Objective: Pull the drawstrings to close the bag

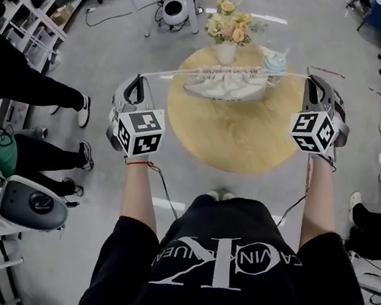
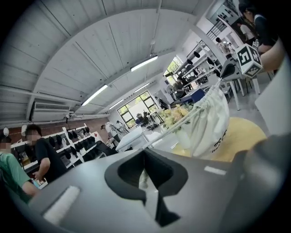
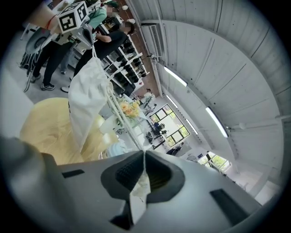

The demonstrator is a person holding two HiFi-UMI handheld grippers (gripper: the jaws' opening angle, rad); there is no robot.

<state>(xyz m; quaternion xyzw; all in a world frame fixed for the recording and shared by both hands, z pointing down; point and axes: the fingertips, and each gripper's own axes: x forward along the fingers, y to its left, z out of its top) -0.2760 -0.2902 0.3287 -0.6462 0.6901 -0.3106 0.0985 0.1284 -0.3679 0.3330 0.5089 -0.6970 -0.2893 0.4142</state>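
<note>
A white drawstring bag lies on the round wooden table, its mouth gathered into folds. A white cord runs taut from the bag's left side to my left gripper, which is shut on the cord's end. Another cord stretches from the right side to my right gripper, shut on that cord's end. In the left gripper view the bag hangs stretched beyond the jaws. The right gripper view shows the bag ahead of its jaws.
A vase of yellow flowers and a pale cup stand at the table's far edge behind the bag. People stand at the left and a shoe shows at the right. A grey machine sits on the floor at lower left.
</note>
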